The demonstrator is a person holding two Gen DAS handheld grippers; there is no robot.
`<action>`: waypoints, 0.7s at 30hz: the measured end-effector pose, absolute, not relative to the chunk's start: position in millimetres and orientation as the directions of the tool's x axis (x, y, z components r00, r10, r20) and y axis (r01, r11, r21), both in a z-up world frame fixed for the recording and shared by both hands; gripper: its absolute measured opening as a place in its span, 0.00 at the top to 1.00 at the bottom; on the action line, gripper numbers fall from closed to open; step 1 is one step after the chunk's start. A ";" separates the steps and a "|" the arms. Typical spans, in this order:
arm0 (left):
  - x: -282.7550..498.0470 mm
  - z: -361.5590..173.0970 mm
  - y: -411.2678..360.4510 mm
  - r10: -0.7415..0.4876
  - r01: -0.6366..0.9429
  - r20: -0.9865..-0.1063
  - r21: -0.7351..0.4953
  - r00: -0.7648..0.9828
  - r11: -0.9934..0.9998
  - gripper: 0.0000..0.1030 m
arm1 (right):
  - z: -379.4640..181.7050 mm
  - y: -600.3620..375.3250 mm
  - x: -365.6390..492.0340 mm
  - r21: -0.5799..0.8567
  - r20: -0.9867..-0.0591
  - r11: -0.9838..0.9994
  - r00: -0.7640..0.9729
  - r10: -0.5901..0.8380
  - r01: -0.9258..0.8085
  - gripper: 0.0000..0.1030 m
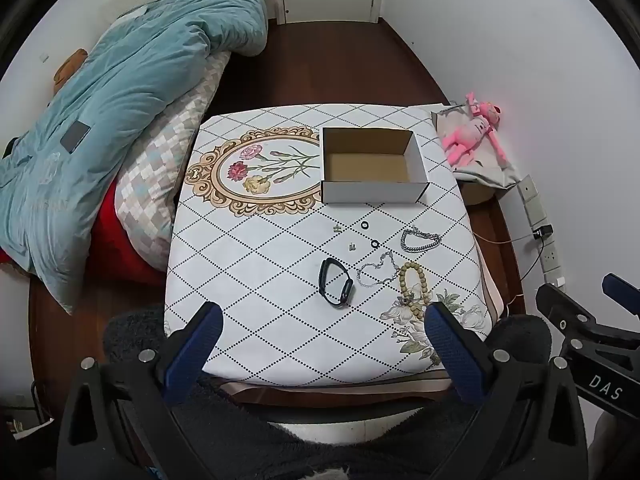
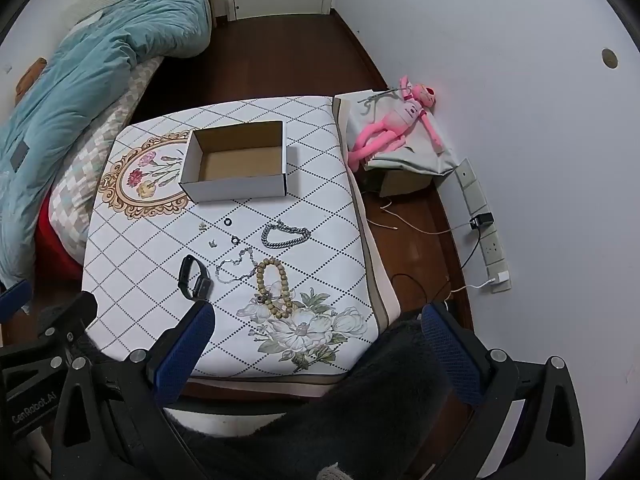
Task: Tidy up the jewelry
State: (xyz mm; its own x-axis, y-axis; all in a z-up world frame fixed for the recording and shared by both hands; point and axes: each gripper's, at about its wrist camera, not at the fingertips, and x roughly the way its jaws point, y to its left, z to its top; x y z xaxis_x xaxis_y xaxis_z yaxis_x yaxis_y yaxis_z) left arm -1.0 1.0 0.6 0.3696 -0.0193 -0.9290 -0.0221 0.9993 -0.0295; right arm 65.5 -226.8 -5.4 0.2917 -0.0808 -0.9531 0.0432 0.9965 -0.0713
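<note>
Cardboard box is my landmark on the worktop. Nearer me than it, left to right: black watch, thin chain, bead bracelet, heavy chain. Both tongs gape, holding nothing.

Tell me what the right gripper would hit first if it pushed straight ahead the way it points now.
Most likely the tablecloth near the printed white flower, just short of the wooden bead bracelet. The right gripper is open and empty; depth is hard to judge.
</note>
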 end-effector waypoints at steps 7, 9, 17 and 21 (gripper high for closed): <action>-4.0 4.8 7.7 -0.008 -0.022 -0.931 -0.017 0.366 1.000 0.00 | -1.9 -226.2 65.3 -0.065 -0.953 0.997 0.294 -0.075 0.043 0.00; -5.6 6.1 9.4 -0.006 -0.021 -0.930 -0.015 0.367 1.000 0.00 | -0.8 -226.1 65.2 -0.067 -0.953 0.997 0.294 -0.077 0.042 0.00; -4.2 4.1 7.4 0.002 -0.029 -0.931 -0.009 0.366 1.000 0.00 | 2.5 -226.0 64.8 -0.063 -0.951 0.997 0.299 -0.074 0.044 0.00; -3.8 3.9 7.0 0.003 -0.031 -0.931 -0.009 0.364 0.999 0.00 | 4.0 -226.5 62.4 -0.068 -0.951 0.997 0.300 -0.078 0.043 0.00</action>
State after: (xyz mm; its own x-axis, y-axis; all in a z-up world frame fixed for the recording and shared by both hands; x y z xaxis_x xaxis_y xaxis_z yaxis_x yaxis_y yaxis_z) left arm -3.8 7.0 3.9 0.3640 0.0028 -0.9314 -0.0310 0.9995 -0.0091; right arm 62.4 -226.5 4.0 0.2996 -0.0780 -0.9509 0.0427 0.9968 -0.0683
